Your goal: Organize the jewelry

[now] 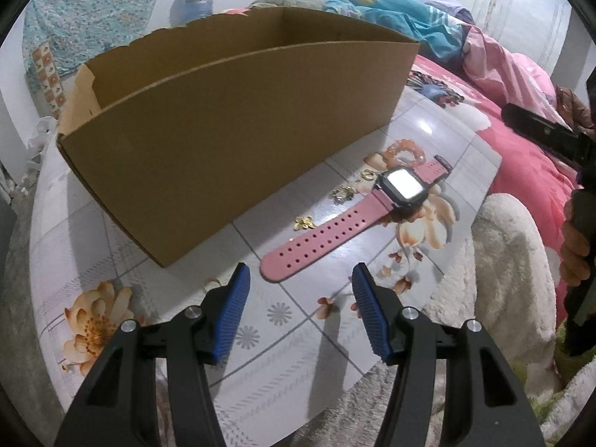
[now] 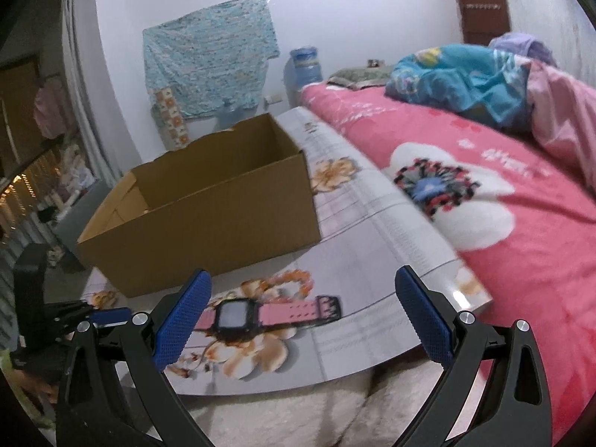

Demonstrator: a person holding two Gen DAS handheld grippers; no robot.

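A pink-strapped watch [image 1: 357,219] with a black square case lies on the flowered sheet, just right of an open cardboard box [image 1: 223,141]. Behind it sits an orange bead bracelet [image 1: 404,151]; small gold pieces [image 1: 304,222] lie by the box's near wall. My left gripper [image 1: 300,279] hovers open just short of the strap's near end, nothing between its blue pads. In the right wrist view the watch [image 2: 260,314] and the bead bracelet [image 2: 294,283] lie ahead of my right gripper [image 2: 301,279], which stands wide open and empty. The box [image 2: 201,205] is behind them.
The glossy flowered sheet [image 1: 260,316] rests on a bed with a pink flowered cover [image 2: 503,205], a white fluffy blanket [image 1: 510,260] at its near edge. Crumpled blue and pink bedding [image 2: 465,74] lies at the back. A hand on the other gripper's handle [image 1: 577,246] shows at the right edge.
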